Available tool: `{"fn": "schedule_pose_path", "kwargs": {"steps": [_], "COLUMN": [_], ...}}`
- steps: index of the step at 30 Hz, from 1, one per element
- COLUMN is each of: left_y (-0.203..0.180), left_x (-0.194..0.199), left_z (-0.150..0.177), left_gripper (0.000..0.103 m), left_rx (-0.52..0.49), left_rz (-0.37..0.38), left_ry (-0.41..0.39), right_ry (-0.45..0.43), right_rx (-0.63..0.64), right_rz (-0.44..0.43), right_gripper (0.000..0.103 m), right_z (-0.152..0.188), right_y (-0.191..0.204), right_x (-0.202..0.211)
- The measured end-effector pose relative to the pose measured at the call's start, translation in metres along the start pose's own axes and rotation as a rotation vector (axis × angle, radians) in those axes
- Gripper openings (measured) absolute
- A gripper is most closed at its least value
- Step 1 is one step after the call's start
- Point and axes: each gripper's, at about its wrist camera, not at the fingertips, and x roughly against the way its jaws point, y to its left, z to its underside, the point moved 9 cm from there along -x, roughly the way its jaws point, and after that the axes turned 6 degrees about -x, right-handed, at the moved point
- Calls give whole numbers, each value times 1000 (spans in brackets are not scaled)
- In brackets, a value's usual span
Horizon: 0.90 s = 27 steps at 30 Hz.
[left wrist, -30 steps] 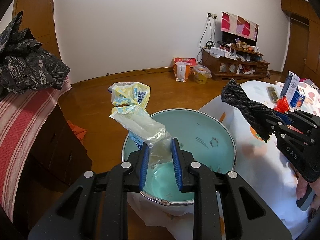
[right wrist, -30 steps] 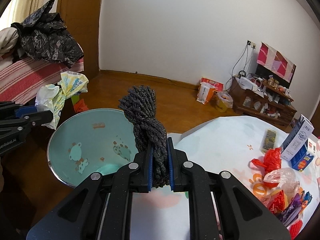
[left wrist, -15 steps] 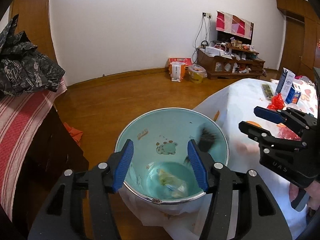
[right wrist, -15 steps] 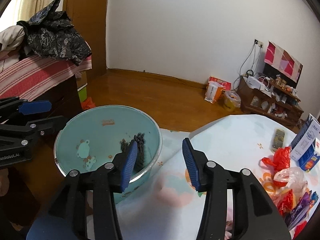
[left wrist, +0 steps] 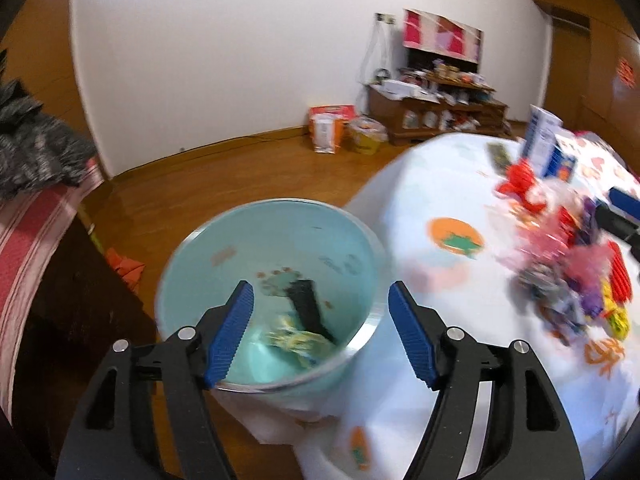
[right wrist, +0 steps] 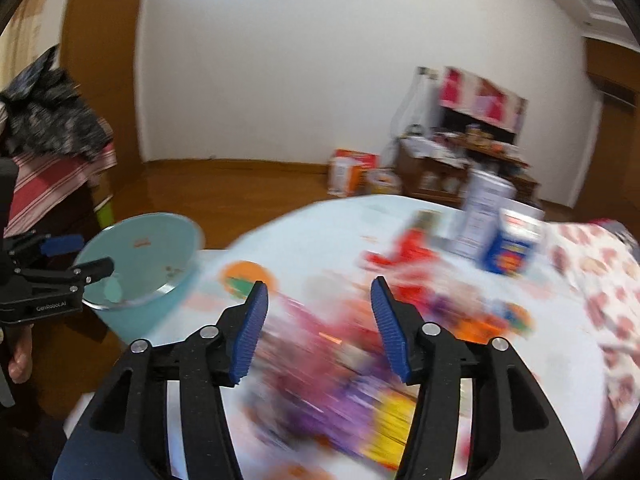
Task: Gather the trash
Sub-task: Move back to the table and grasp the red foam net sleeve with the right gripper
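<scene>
Trash pile (right wrist: 340, 368), blurred, probably wrappers, lies between my gaping, empty right tongs (right wrist: 316, 328); grabbing blind could scatter it. Left tongs (left wrist: 320, 336), likewise spread, frame the basin (left wrist: 208, 264).

Even daylight, heavy motion blur, fisheye bending at the rims

Soft light fills the room and the white wall (left wrist: 224, 60) reads bright without glare; shadows are faint. Both views smear with motion: the pile of wrappers (right wrist: 340, 380) is streaked past recognition, the teal basin (left wrist: 272, 256) is softened, while the blue finger pads (right wrist: 250, 336) stay sharp. Black vignette rings the corners, and walls bow outward.
</scene>
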Motion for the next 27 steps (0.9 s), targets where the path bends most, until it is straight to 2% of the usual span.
{"fn": "schedule_pose_path", "kwargs": {"steps": [5,9,15,20,24,27], "left_y": [-58,-106,-158,-188,-196,-183], "left_x": [4,9,13,15,-1,-10], "left_z": [-6,-14,-5,12,20,21], "left_gripper": [69,69,76,80,81,85], "left_rx": [-77,-127,-177,-234,-257,-243], "left_rz": [58,116,163,197,182,161], "left_ry": [-12,-31,-16,1,40,58], "right_ry": [0,69,104,104,98,97], "right_rx": [-99,-190,-250,-269,-276,-288], "right_rz": [164,251,270,261,253,257], "right_gripper": [61,62,62,62,63,63], "right_z": [29,70,103,112,112,113], "right_y": [-82,-138,-167,-171,-172,-177], "right_x": [33,39,42,39,36,33]}}
